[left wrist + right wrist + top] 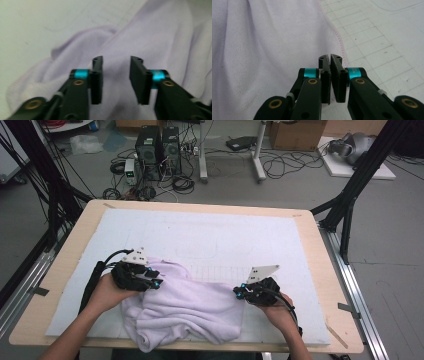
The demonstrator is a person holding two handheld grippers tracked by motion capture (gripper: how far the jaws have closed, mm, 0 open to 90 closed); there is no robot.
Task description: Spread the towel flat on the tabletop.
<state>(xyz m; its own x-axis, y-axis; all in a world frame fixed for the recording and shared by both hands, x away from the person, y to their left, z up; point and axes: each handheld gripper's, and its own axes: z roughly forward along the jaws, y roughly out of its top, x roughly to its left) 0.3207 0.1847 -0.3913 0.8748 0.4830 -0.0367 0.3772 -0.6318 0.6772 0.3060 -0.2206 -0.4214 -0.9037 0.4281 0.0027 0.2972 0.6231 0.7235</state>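
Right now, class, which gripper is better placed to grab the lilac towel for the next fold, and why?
Probably the left. The left gripper has its jaws apart directly over the lilac towel, ready to close on it. The right gripper is shut at the towel's hemmed edge, with no cloth visibly between its jaws.

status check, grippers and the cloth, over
Left gripper open above the cloth. Right gripper shut at the cloth's hemmed edge; grip on it unclear. Cloth bunched on the white mat. Nothing in the way.

Pale lilac cloth (185, 307) — soft, rumpled, loosely bunched — lies on the table's near edge, hem stitched.
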